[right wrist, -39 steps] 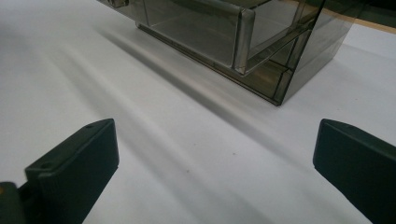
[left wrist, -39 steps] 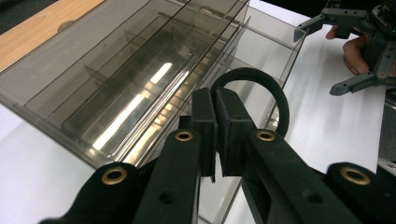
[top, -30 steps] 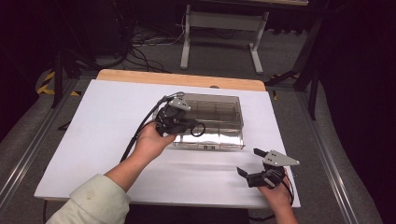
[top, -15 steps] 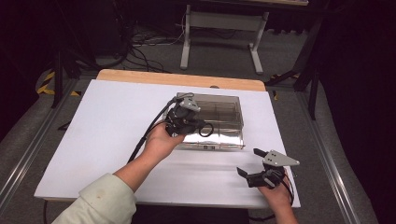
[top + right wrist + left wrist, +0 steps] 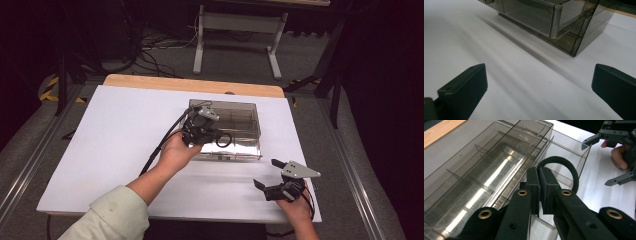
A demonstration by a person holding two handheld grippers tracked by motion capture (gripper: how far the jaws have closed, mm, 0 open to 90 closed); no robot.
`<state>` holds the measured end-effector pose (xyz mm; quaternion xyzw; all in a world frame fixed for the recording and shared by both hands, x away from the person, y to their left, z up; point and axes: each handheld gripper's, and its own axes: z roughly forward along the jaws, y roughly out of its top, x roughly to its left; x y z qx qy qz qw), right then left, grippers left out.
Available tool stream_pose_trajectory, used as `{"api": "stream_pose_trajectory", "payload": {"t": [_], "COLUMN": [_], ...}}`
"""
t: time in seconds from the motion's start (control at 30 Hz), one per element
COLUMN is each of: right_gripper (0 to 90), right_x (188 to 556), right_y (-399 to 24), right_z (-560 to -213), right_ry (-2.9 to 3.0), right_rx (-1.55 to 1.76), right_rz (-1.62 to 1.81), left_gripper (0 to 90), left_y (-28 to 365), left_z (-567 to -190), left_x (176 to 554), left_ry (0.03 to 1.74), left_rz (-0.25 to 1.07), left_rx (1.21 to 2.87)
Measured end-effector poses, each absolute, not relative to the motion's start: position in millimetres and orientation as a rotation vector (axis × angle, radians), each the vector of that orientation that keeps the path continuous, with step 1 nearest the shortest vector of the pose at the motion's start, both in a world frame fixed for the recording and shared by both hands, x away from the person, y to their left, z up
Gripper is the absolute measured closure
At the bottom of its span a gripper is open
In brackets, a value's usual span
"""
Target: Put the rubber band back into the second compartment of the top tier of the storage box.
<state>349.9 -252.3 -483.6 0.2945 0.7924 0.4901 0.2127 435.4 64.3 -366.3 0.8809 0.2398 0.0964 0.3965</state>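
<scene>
Hair tie (image 5: 564,167): pinched tight in my left tongs (image 5: 539,173), over the clear box (image 5: 486,165) | my right tongs (image 5: 536,82): wide open, holding nothing

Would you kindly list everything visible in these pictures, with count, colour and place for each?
organiser box: one, clear smoky plastic with dividers, middle of the board toward its far side.
hair tie: one, black loop, pinched in the left gripper's jaws over the box's near edge.
white board: one, white, covering most of the tabletop.
wooden table edge: one, light wood, along the far side of the board.
metal stand: one, grey, on the floor beyond the table.
left gripper: one, black, jaws shut on the hair tie.
right gripper: one, black with grey plate, jaws open, near right of the board.
</scene>
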Motion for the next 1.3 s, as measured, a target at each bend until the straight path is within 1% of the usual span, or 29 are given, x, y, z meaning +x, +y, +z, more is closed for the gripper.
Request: {"api": "stream_pose_trajectory", "payload": {"t": [0.6,1.3], "right_gripper": [0.9,0.9], "right_x": [349.8,349.6], "right_y": [-251.8,-251.6], "right_z": [-483.6,-483.5], "right_ry": [2.2,2.2], "right_rx": [0.824,0.821], "right_rz": [1.365,1.364], "left_gripper": [86.6,86.1], "left_y": [55.1,50.6], "left_z": [-380.4,-388.1], "left_x": [443.5,443.8], "left_ry": [0.635,0.639], "left_rz": [0.245,0.255], "left_rx": [2.287,2.344]}}
